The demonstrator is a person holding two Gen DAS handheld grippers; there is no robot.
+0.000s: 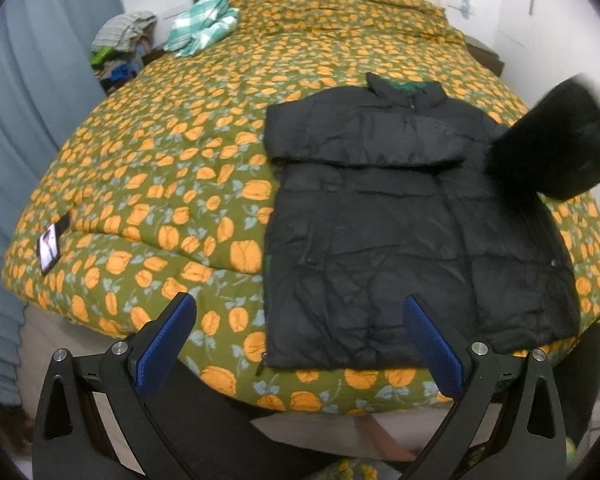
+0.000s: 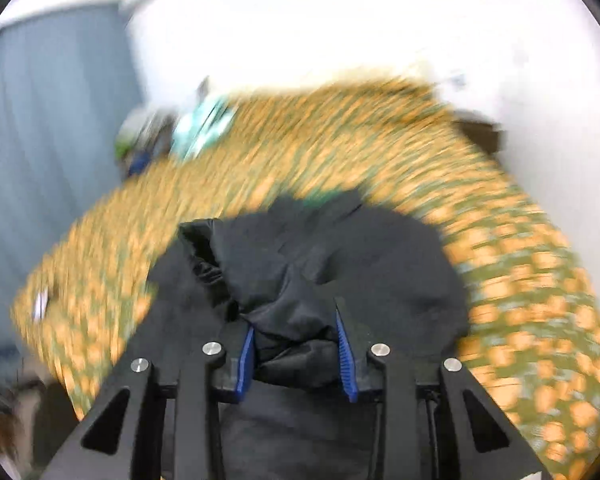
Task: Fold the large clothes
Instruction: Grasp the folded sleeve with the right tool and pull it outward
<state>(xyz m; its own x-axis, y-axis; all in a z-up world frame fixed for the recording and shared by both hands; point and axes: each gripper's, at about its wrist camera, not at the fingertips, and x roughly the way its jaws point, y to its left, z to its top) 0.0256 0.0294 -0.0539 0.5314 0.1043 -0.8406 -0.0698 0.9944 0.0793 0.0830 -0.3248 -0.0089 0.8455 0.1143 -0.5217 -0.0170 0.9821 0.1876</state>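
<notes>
R gripper (image 2: 296,340) has its fingers clamped on a bunched wad of black fabric, the jacket's right sleeve (image 2: 284,280) by the look of it, cuff opening gaping just beyond the grip. That view is heavily smeared, so the hand is swinging fast. From the left wrist cam the same sleeve shows as a dark blurred lump in the air at the right edge, above the jacket's shoulder.

Black puffer jacket (image 1: 400,220) lies flat on the bed (image 1: 160,160), right of centre, hem at the near edge, collar toward the far side. Its left sleeve (image 1: 360,136) is already folded across the chest. L gripper (image 1: 300,332) hovers over the near hem w/ fingers spread wide, nothing between them.

Risks from here, as a judgement:
- Grip is on a loose bunch, not a clean cuff. Slick shell fabric + fast swing = sleeve may slip out mid-arc and flop short.
- Nothing pins the body. A hard pull on the sleeve could drag the whole jacket sideways, or undo the left sleeve already laid across.
- Hem sits right at the near bed edge; any tug toward the person and it slides off.
- Puffy fill may spring back, so the sleeve may not stay flat once let go.

Phone (image 1: 52,246) on the near left of the bed and the green checked cloth (image 1: 204,24) at the far end are well apart, no threat.
</notes>
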